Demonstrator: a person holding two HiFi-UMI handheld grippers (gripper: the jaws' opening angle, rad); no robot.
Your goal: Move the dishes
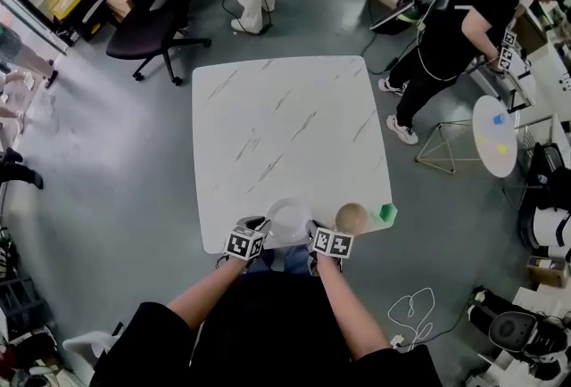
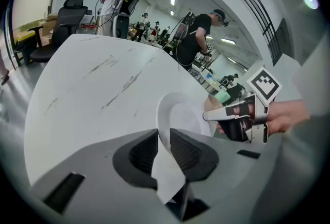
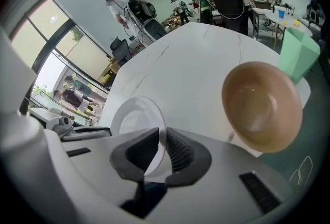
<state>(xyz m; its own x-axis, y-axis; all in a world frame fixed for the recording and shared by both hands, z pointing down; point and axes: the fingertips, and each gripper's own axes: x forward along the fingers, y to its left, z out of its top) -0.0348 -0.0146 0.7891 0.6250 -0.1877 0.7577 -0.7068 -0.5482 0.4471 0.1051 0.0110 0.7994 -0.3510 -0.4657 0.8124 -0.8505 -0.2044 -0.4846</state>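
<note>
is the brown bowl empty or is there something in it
Empty. The right gripper view looks straight into the bowl and shows only its bare tan inside.

White, grey-veined bench (image 1: 268,135) is carrying a tan bowl (image 1: 351,217) at its near edge; white plate (image 1: 288,220) is sitting just left of the bowl, green cup (image 1: 385,213) just right.

A white marble-veined desk (image 1: 268,127) stands on grey floor (image 1: 107,162). A black office chair (image 1: 156,6) sits beyond its far left corner. A person in black (image 1: 459,28) stands near a small round table (image 1: 493,135).
</note>
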